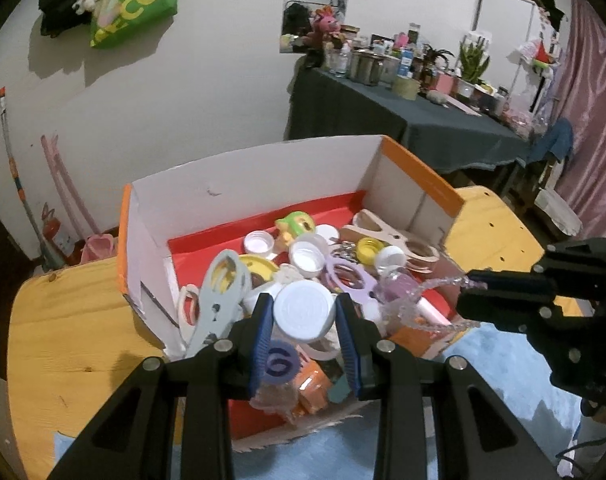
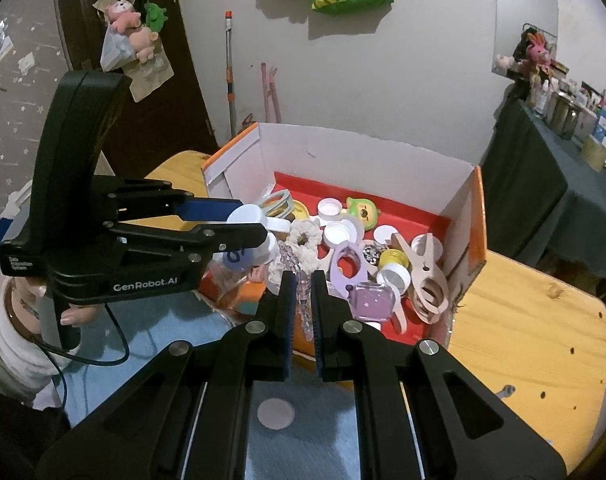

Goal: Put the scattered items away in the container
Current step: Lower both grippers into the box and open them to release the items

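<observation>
Box [image 1: 263, 176] sits on the wooden desk [image 1: 75, 312], white walls inside, orange outside, red floor, already well filled: white caps, a green figure [image 1: 297, 225] near the far wall, a wooden clip [image 1: 387, 236] at 2 o'clock of the pile, a grey clip [image 1: 219, 300] at 9 o'clock, a purple ring-shaped piece [image 1: 349, 278] near the middle.

Left gripper [image 1: 303, 312] hangs over the near edge of the box, clamped on a bottle by its white cap [image 1: 303, 314]; the clear body with a purple label [image 1: 281, 362] hangs below the blue pads. In the right wrist view the same cap [image 2: 245, 214] shows pinched between the left gripper's fingers, over the box's 9 o'clock side.

Right gripper [image 2: 303, 304] is closed on a string of clear, purplish beads [image 2: 303, 308]. The strand [image 1: 431, 284] trails from its tip over the box's 4 o'clock corner.

Progress, as judged: most of the items are in. Both carried pieces are above the box but not yet released. One white disc [image 2: 275, 413] lies on the blue mat [image 2: 175, 320] at 6 o'clock, outside the box, and looks left to collect. Nothing else loose is visible on the desk, though the grippers hide part of it.
</observation>
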